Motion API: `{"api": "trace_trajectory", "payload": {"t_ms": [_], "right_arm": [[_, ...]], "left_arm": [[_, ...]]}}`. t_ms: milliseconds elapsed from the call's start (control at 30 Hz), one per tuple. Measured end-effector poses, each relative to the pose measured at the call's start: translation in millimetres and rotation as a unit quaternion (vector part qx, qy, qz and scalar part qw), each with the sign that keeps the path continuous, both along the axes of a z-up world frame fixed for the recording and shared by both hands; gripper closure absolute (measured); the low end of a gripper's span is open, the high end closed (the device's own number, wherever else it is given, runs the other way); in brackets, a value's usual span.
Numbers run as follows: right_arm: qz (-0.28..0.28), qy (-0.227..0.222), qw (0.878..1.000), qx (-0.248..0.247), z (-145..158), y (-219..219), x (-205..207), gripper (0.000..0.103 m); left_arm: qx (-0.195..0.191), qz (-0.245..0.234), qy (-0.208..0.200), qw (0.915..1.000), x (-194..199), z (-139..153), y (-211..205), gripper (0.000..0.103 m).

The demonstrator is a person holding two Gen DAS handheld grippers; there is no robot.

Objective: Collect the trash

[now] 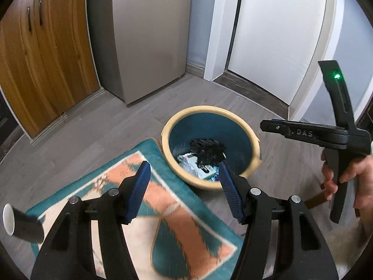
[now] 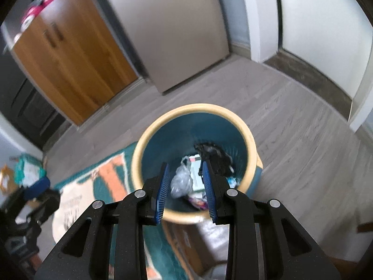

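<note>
Left hand-held gripper (image 1: 184,168) ribbed blue pads agape; round cream-rimmed bin (image 1: 237,114) below.

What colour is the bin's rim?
Pale yellow rim around a teal inside, clearest in the right wrist view.

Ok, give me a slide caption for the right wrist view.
Right gripper, jaws open and empty, above a round teal bin with a cream rim holding a clear plastic bag and other trash.

— Soft, even daylight in here; no hard shadows on the floor (image 1: 98,126), only a pale sheen on the fridge (image 1: 149,35).

— The right wrist view smears badly, mostly the wooden cabinet (image 2: 70,70). Both lenses bow the walls, with black corners. The rug (image 1: 177,228) blurs close up.
</note>
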State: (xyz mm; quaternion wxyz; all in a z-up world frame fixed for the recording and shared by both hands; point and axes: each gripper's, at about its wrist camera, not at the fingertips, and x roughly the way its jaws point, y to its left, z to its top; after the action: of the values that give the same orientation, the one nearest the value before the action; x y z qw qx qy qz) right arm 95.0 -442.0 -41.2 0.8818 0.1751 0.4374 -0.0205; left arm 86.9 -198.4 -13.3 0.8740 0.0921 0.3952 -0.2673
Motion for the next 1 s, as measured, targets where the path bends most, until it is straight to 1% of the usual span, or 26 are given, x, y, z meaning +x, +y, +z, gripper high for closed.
{"api": "trace_trajectory", "payload": {"t_ms": [100, 133, 167, 233, 267, 333, 400, 433, 500, 600, 700, 800, 1000], "right_arm": [[0.004, -0.010, 1.000, -0.003, 11.4, 10.5, -27.8, 0.071], [0.005, -0.012, 1.000, -0.007, 13.1, 12.3, -33.4, 0.069], [0.006, -0.014, 1.000, -0.017, 15.0, 16.7, -42.8, 0.063], [0.010, -0.012, 0.999, -0.031, 14.9, 22.0, -53.8, 0.059], [0.011, -0.013, 0.999, -0.034, 15.2, 24.8, -58.1, 0.056], [0.005, -0.018, 0.999, -0.044, 17.4, 28.4, -60.9, 0.043], [-0.008, -0.029, 0.997, -0.064, 21.3, 33.0, -62.9, 0.022], [-0.017, -0.034, 0.997, -0.070, 22.6, 32.8, -63.1, 0.019], [-0.030, -0.037, 0.997, -0.065, 23.1, 30.9, -64.5, 0.012], [-0.049, -0.037, 0.996, -0.063, 22.3, 25.0, -64.5, 0.011], [-0.059, -0.029, 0.995, -0.076, 20.3, 24.1, -63.9, 0.010], [-0.056, -0.028, 0.994, -0.084, 19.9, 26.0, -63.0, 0.010], [-0.048, -0.033, 0.994, -0.096, 19.1, 30.7, -65.0, 0.010]], "left_arm": [[-0.004, 0.010, -0.001, 0.9999, -11.0, 2.4, 10.0, 0.041], [-0.007, 0.013, 0.000, 0.9999, -14.7, 3.3, 13.0, 0.041], [-0.011, 0.010, 0.000, 0.9999, -17.8, 4.4, 14.5, 0.039], [-0.014, 0.004, -0.010, 0.9998, -20.3, 6.1, 15.6, 0.029], [-0.014, 0.000, -0.014, 0.9998, -21.7, 6.2, 14.2, 0.027], [-0.015, -0.008, -0.023, 0.9996, -23.6, 5.5, 10.0, 0.020], [-0.018, -0.012, -0.028, 0.9994, -23.8, 4.2, 6.0, 0.015], [-0.018, -0.008, -0.031, 0.9993, -23.3, 3.4, 4.1, 0.013], [-0.020, 0.003, -0.031, 0.9993, -23.3, 1.4, 4.1, 0.010], [-0.019, 0.017, -0.034, 0.9991, -18.4, -2.4, 5.2, 0.006], [-0.008, 0.034, -0.040, 0.9986, -12.4, -6.7, 7.3, 0.006], [-0.007, 0.036, -0.036, 0.9987, -9.3, -9.7, 9.4, 0.006], [0.003, 0.033, -0.058, 0.9978, -12.0, -8.8, 7.0, 0.006]]}}
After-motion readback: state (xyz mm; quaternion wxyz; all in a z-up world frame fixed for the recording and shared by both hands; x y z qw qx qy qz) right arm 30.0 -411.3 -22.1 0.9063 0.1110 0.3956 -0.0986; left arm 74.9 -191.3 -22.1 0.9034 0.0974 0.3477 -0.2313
